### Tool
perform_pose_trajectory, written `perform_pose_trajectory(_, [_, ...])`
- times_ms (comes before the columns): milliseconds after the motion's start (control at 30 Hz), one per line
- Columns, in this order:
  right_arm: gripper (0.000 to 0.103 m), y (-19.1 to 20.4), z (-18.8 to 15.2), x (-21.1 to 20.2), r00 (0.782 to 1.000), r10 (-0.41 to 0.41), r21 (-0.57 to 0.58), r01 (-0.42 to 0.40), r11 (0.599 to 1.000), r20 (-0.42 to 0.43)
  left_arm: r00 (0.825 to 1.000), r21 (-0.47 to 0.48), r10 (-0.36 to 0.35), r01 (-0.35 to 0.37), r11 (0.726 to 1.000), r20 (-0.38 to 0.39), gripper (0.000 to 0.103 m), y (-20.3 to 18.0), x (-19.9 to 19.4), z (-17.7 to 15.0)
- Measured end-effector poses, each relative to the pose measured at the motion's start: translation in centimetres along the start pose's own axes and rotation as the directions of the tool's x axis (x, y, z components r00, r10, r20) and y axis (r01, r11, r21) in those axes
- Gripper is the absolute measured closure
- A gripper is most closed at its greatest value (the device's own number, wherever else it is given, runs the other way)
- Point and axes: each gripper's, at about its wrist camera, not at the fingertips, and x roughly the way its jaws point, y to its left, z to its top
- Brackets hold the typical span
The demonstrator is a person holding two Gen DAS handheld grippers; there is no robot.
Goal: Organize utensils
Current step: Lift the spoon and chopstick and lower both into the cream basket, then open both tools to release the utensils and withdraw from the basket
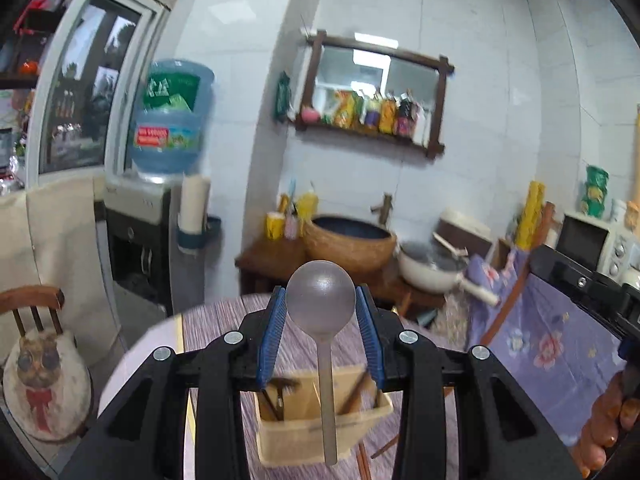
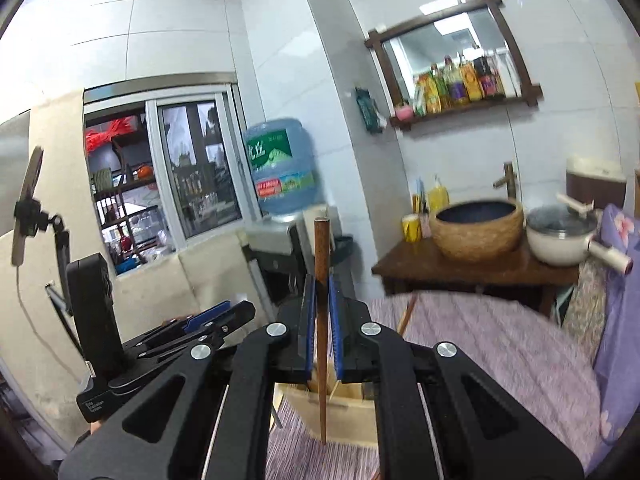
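On the left, a wooden chair with a cat-print cushion stands by a water dispenser topped with a blue bottle.

Toward the middle, the left gripper is raised above a round table under a striped purple cloth. Its blue-padded fingers pinch the bowl of a grey metal spoon, so the handle hangs straight down. That hold probably lets the handle drop cleanly into a slot.

Directly beneath the spoon sits a pale wooden utensil holder with upright compartments. Some dark-handled pieces already stand in it, though blur keeps me from saying what they are. The spoon's lower end looks clear of the holder rather than resting inside.

To the right, the right gripper has its pads pressed together on a single brown wooden chopstick. The chopstick stands upright, its blunt end above the fingers and its narrow end pointing down in front of the same utensil holder. A vertical hold suits lowering it tip first.

Further right, against the tiled wall, a dark wooden counter carries a basin and a white lidded pot. At the far right of the left camera's view, a person's hand grips the right tool's handle.
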Motion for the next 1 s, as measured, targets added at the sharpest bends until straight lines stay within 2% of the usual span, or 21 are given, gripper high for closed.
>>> perform_pose_trajectory(167, [0.095,0.5,1.4,2.7,0.998,-0.044,-0.04,0.045,0.998,0.044,0.995,-0.022,0.072,-0.071,0.997,0.064,0.067,0.4,3.1,0.8])
perform_pose_trajectory(367, [0.095,0.4,-1.7,6.0,0.997,-0.079,-0.066,0.079,0.995,-0.004,0.993,0.004,0.096,-0.096,0.995,0.063,0.067,0.3,4.8,-2.9])
perform_pose_trajectory(767, [0.095,-1.2,-7.3,8.6,0.987,-0.09,-0.046,0.084,0.995,-0.133,0.993,0.053,0.113,-0.11,0.992,-0.046,0.067,0.6,5.7,-8.5])
perform_pose_trajectory(1000, [0.095,-1.8,-8.8,9.4,0.981,-0.086,-0.044,0.079,0.996,-0.175,0.989,0.06,0.123,-0.118,0.991,-0.081,0.066,1.2,5.7,-10.0])
